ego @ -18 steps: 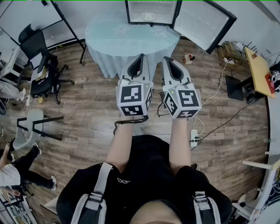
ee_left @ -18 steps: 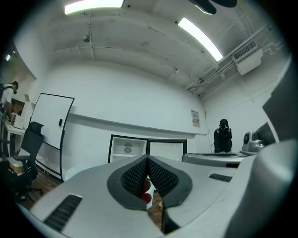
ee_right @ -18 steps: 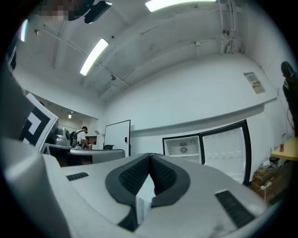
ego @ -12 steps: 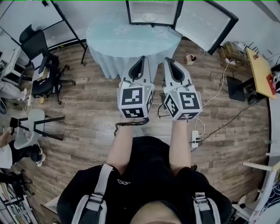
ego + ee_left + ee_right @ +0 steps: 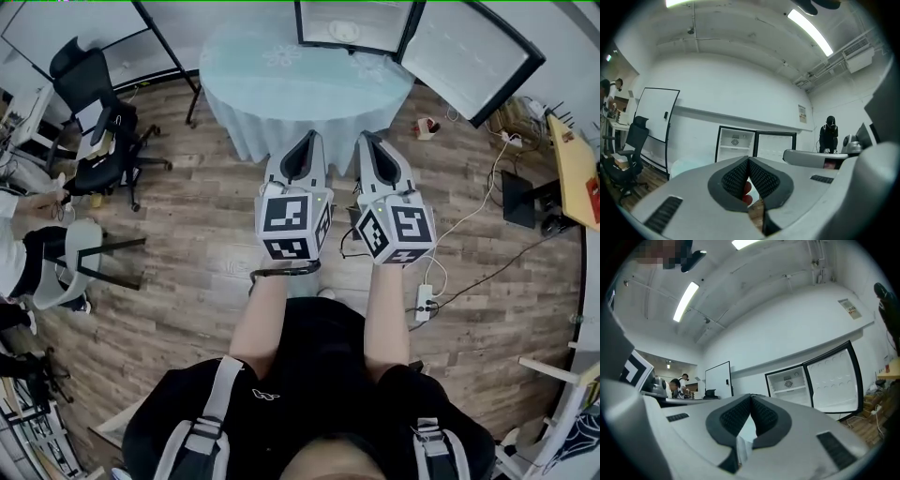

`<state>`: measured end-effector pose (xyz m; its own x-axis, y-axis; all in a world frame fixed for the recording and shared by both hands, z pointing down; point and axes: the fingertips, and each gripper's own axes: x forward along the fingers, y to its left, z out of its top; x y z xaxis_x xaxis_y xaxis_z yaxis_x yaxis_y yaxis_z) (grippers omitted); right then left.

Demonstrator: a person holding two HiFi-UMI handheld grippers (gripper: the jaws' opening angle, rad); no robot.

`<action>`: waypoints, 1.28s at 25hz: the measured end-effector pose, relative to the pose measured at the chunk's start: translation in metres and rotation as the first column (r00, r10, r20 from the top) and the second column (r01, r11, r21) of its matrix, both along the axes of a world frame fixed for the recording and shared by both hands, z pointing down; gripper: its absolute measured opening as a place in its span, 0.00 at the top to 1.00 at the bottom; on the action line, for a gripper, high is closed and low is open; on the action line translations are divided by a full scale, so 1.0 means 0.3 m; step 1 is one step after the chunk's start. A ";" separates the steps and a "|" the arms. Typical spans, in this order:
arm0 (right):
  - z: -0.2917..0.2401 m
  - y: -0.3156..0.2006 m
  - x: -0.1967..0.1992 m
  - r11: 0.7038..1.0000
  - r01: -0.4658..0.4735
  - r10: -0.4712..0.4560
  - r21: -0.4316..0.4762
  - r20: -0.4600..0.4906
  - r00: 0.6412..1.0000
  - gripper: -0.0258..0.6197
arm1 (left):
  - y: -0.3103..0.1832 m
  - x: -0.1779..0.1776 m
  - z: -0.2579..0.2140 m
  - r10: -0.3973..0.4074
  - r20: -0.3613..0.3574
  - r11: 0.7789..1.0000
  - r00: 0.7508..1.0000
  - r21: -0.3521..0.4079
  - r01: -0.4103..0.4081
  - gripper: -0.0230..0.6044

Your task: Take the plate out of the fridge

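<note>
Both pairs of jaws are clenched and nothing is gripped between them. The left hand-held gripper [image 5: 307, 139] and the right hand-held gripper [image 5: 367, 139] are held side by side, pointed toward the fridge [image 5: 380, 19] but well apart from it. The fridge door [image 5: 478, 56] stands open on the right of the fridge. What appears to be the plate [image 5: 342, 31] is seen as a small white round shape on a shelf inside the fridge (it is too small to be named with certainty).

The step in hand is judged to be the approach. A round tabletop [image 5: 309, 89] with a pale cloth stands directly in front of the fridge, so the shelf must be reached over it or around it. The jaws should be opened before the shelf is reached, and the plate should be taken by its rim and kept level.

On the door side of the fridge, the door edge projects, and a power strip [image 5: 424, 303] with cables lies on the floor, so less room is given there. On the other side of the fridge an office chair [image 5: 98, 131] stands apart from the tabletop, with bare floor between them.
</note>
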<state>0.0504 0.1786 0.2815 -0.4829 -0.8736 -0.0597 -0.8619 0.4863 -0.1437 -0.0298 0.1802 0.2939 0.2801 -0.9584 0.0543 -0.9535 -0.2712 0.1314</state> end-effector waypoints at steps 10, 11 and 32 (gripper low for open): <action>0.023 -0.259 -0.068 0.999 -0.035 0.033 -0.036 -0.049 0.998 0.95 | -0.273 -0.077 0.034 0.031 -0.082 0.999 0.996 -0.028 -0.034 0.96; 0.031 -0.291 -0.091 0.999 -0.029 0.027 -0.045 -0.051 0.998 0.95 | -0.304 -0.099 0.042 0.024 -0.080 0.999 0.996 -0.036 -0.027 0.96; -0.052 -0.703 -0.120 0.992 -0.126 0.126 0.003 -0.072 0.989 0.95 | -0.741 -0.133 -0.029 0.174 -0.173 0.983 0.969 -0.024 -0.181 0.96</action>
